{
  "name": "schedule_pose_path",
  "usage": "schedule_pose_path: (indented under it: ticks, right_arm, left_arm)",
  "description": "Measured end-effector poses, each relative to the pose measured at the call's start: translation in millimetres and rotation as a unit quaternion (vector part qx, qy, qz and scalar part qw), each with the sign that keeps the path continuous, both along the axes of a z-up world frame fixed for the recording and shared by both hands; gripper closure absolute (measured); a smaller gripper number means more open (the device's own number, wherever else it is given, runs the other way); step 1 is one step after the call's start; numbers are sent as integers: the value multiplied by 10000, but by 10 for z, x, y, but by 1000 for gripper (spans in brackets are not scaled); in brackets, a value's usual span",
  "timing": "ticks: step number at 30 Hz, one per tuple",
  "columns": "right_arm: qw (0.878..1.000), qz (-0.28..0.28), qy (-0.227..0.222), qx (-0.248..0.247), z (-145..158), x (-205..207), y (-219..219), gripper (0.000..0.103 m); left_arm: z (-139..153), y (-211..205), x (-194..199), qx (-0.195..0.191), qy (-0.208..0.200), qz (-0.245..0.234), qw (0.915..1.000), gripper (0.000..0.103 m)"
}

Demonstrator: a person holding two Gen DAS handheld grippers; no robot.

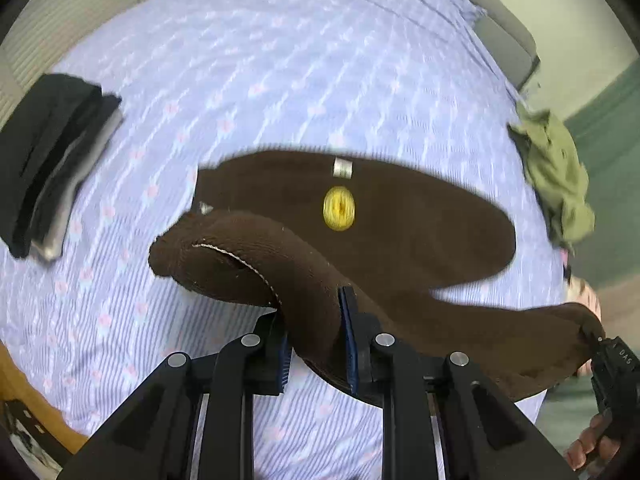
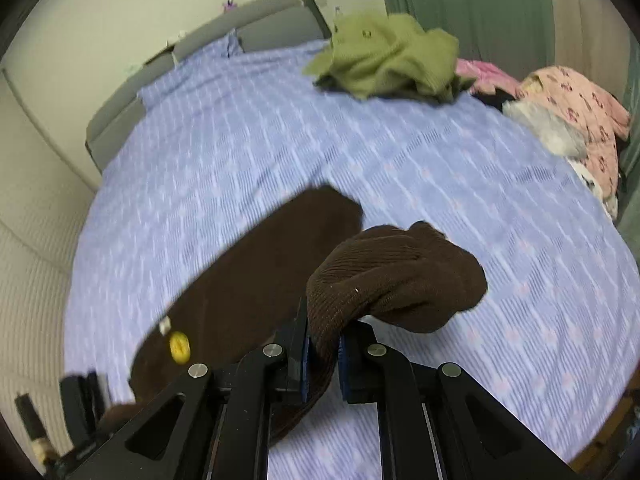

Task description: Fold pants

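Note:
Brown ribbed pants lie across the lilac patterned bedsheet, with a yellow round badge and a small white tag on them. My left gripper is shut on one lifted edge of the pants, which curls over its fingers. My right gripper is shut on another bunched edge of the same pants and holds it above the sheet. The right gripper also shows at the right edge of the left wrist view, gripping the cloth.
A folded stack of dark and grey clothes lies at the left of the bed. A crumpled olive green garment sits at the far side, with pink clothes beside it. A grey headboard and green curtain stand behind.

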State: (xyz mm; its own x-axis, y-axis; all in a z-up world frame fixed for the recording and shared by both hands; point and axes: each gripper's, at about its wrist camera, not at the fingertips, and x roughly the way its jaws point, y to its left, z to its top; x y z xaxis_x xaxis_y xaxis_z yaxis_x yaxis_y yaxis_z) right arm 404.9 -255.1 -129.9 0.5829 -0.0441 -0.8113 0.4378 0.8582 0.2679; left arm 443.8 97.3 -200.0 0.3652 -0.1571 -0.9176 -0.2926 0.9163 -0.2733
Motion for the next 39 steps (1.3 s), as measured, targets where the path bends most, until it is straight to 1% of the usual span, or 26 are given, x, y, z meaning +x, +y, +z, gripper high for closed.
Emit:
schedule_pose_path:
  ticks: [3, 5, 9, 11, 13, 15, 16, 18, 19, 20, 21, 23, 24, 26, 27, 28, 29, 30, 31, 32, 33, 34, 35, 36, 37, 39]
  right_arm:
    - [10000, -67, -12, 16, -39, 397, -26, 92]
    - [9999, -129, 35, -25, -125, 675, -46, 92]
    - [9995, -110, 302, -49, -459, 1326, -26, 92]
    - [9990, -78, 432, -79, -627, 1572, 6, 92]
    - [9985, -50, 526, -129, -777, 1741, 35, 92]
    - [9982, -14, 595, -79, -916, 1877, 49, 92]
    - [9980, 19, 626, -114, -964, 1938, 61, 92]
    - [9979, 110, 622, -157, -1020, 2020, 79, 86]
    - [9976, 180, 655, -165, -1030, 2049, 95, 74]
    - [9974, 265, 653, -160, -1027, 2057, 104, 59]
    - [9975, 347, 588, -194, -981, 2033, 125, 54]
    - [9981, 389, 396, -281, -837, 1918, 150, 46]
    - [9983, 417, 268, -308, -735, 1841, 151, 44]
    - [9982, 438, -14, -405, -500, 1637, 133, 38]
    - [9977, 419, -200, -500, -382, 1516, 118, 35]
    - [9969, 401, -320, -605, -306, 1440, 102, 27]
    - [9950, 386, -478, -792, -206, 1332, 63, 21]
    - [9925, 382, -644, -966, -135, 1228, 19, 20]
    - [9906, 439, -726, -1077, -111, 1167, -35, 20]
    - [9891, 554, -715, -1159, -127, 1144, -85, 20]
    - [9872, 720, -635, -1274, -184, 1147, -144, 20]
    - [9856, 856, -467, -1381, -270, 1172, -203, 20]
    - [9852, 944, -342, -1391, -338, 1205, -261, 20]
    - [9852, 1066, -260, -1318, -436, 1236, -333, 20]
    - [9854, 1149, -192, -1239, -527, 1266, -407, 20]
    - [9867, 1266, -51, -1021, -700, 1355, -523, 20]
  left_arm:
    - [2, 3, 316, 115, -15, 136, 9998, 81]
    - [-69, 10, 557, 182, 42, 237, 9995, 81]
    - [-326, 60, 1019, 270, 214, 447, 9984, 81]
    - [-472, 71, 1201, 269, 334, 498, 9978, 81]
    - [-636, 95, 1356, 314, 465, 496, 9972, 80]
    - [-775, 100, 1480, 407, 628, 448, 9962, 75]
    - [-825, 89, 1522, 411, 700, 401, 9959, 72]
    - [-862, 81, 1585, 487, 762, 290, 9955, 52]
    - [-843, 74, 1594, 459, 719, 241, 9961, 45]
    - [-810, 71, 1589, 400, 690, 214, 9966, 31]
    - [-756, 61, 1560, 330, 634, 218, 9972, 17]
    - [-569, 37, 1461, 339, 474, 232, 9980, 5]
    - [-405, 20, 1363, 279, 290, 188, 9990, 2]
    - [-184, -31, 1229, 350, 107, 16, 9993, 0]
    - [-14, -97, 1142, 506, -174, -207, 9984, 0]
    - [79, -161, 1126, 678, -369, -424, 9961, 0]
    - [173, -286, 1122, 967, -626, -880, 9894, 0]
    - [208, -386, 1150, 1131, -805, -1335, 9813, 0]
    - [214, -538, 1218, 1345, -996, -1974, 9659, 0]
    - [205, -720, 1295, 1546, -1105, -2554, 9480, 0]
    - [163, -893, 1358, 1640, -1194, -3134, 9277, 0]
    - [90, -1075, 1440, 1539, -1210, -3751, 9061, 0]
    - [38, -1182, 1484, 1467, -1178, -4014, 8964, 0]
    - [-69, -1331, 1589, 1373, -1072, -4348, 8835, 0]
    - [-144, -1428, 1673, 1294, -960, -4515, 8776, 0]
    - [-377, -1591, 1846, 1095, -634, -4745, 8711, 1]
